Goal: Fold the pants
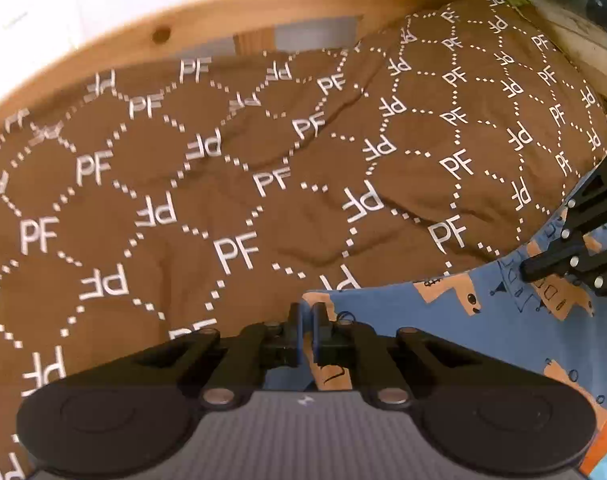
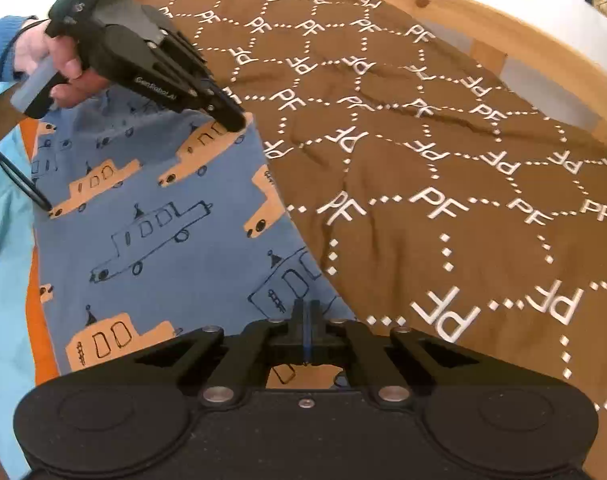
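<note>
The pants [image 2: 159, 224] are blue with orange and outlined car prints, and lie flat on a brown bed cover [image 2: 443, 168]. They also show in the left wrist view [image 1: 443, 332]. My left gripper [image 1: 306, 316] is shut on the pants' far corner edge. It appears in the right wrist view [image 2: 233, 120] at the upper left, held by a hand. My right gripper [image 2: 306, 316] is shut on the near edge of the pants. It shows in the left wrist view [image 1: 531, 270] at the right edge.
The brown cover [image 1: 223, 200] printed with white "PF" letters fills most of the bed. A wooden bed frame [image 1: 207, 20] runs along the far side, with a white wall behind. An orange and light blue cloth [image 2: 11, 264] lies under the pants at the left.
</note>
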`<state>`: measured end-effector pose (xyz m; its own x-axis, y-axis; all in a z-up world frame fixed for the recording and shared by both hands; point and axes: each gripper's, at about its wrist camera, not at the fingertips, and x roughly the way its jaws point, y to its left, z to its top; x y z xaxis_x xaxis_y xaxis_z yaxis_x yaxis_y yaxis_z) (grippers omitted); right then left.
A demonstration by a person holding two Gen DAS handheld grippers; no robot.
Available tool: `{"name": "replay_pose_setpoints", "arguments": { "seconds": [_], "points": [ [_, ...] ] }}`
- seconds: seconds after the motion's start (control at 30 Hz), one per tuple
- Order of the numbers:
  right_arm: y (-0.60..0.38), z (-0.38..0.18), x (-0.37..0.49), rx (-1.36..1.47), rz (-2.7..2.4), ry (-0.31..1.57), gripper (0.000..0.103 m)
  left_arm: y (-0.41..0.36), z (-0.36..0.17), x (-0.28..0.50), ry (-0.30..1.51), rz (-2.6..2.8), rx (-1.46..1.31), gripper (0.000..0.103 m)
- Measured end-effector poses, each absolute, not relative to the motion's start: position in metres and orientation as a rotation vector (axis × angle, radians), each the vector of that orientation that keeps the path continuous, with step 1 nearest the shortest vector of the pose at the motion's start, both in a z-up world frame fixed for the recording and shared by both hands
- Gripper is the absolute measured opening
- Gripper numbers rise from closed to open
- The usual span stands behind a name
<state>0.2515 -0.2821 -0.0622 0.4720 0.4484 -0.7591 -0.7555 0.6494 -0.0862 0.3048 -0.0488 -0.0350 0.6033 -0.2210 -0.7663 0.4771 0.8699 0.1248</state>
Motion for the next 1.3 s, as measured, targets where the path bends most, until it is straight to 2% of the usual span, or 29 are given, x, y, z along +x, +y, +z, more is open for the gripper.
{"name": "replay_pose_setpoints", "arguments": {
  "seconds": [0.1, 0.17, 0.2, 0.23, 0.27, 0.43, 0.57, 0.67, 0.7, 0.73, 0.87, 0.9, 0.93, 0.97, 1.17, 1.27, 1.3],
  "points": [
    [-0.294, -0.069, 0.256, -0.408, 0.663, 0.791, 0.000, -0.057, -0.049, 0.309, 0.822, -0.371, 0.411, 0.005],
    [-0.301, -0.067, 0.249, -0.408, 0.609, 0.771, 0.000, -0.062, -0.057, 0.309, 0.829, -0.327, 0.417, 0.011],
    [-0.303, -0.064, 0.243, -0.420, 0.562, 0.751, 0.001, -0.062, -0.055, 0.306, 0.823, -0.301, 0.403, 0.018],
    [-0.304, -0.061, 0.234, -0.427, 0.540, 0.727, 0.013, -0.063, -0.050, 0.303, 0.810, -0.276, 0.386, 0.020],
    [-0.306, -0.057, 0.224, -0.411, 0.554, 0.706, 0.018, -0.065, -0.044, 0.295, 0.778, -0.266, 0.362, 0.020],
    [-0.299, -0.060, 0.201, -0.358, 0.615, 0.737, 0.028, -0.097, -0.036, 0.258, 0.676, -0.391, 0.301, 0.031],
    [-0.336, -0.069, 0.190, -0.393, 0.452, 0.753, 0.028, -0.127, -0.067, 0.249, 0.746, -0.394, 0.417, 0.034],
    [-0.392, -0.064, 0.191, -0.376, 0.240, 0.739, 0.027, -0.124, -0.074, 0.246, 0.719, -0.398, 0.449, 0.040],
    [-0.415, -0.060, 0.191, -0.366, 0.146, 0.733, 0.026, -0.125, -0.073, 0.246, 0.726, -0.388, 0.442, 0.047],
    [-0.434, -0.057, 0.190, -0.331, 0.129, 0.729, 0.000, -0.124, -0.071, 0.248, 0.738, -0.370, 0.427, 0.053],
    [-0.457, -0.043, 0.173, -0.262, 0.056, 0.702, 0.000, -0.129, -0.049, 0.251, 0.718, -0.371, 0.333, 0.053],
    [-0.451, -0.040, 0.165, -0.287, 0.035, 0.680, 0.010, -0.135, -0.044, 0.249, 0.695, -0.401, 0.315, 0.056],
    [-0.445, -0.036, 0.158, -0.307, -0.006, 0.645, 0.051, -0.143, -0.039, 0.246, 0.668, -0.437, 0.299, 0.062],
    [-0.442, -0.031, 0.152, -0.300, -0.011, 0.612, 0.080, -0.155, -0.034, 0.243, 0.637, -0.481, 0.289, 0.064],
    [-0.449, -0.037, 0.148, -0.266, -0.015, 0.644, 0.077, -0.231, -0.045, 0.235, 0.583, -0.615, 0.378, 0.067],
    [-0.475, -0.053, 0.147, -0.193, -0.152, 0.696, 0.080, -0.257, -0.075, 0.251, 0.667, -0.552, 0.484, 0.066],
    [-0.484, -0.050, 0.142, -0.130, -0.168, 0.684, 0.080, -0.258, -0.082, 0.257, 0.684, -0.540, 0.487, 0.069]
  ]
}}
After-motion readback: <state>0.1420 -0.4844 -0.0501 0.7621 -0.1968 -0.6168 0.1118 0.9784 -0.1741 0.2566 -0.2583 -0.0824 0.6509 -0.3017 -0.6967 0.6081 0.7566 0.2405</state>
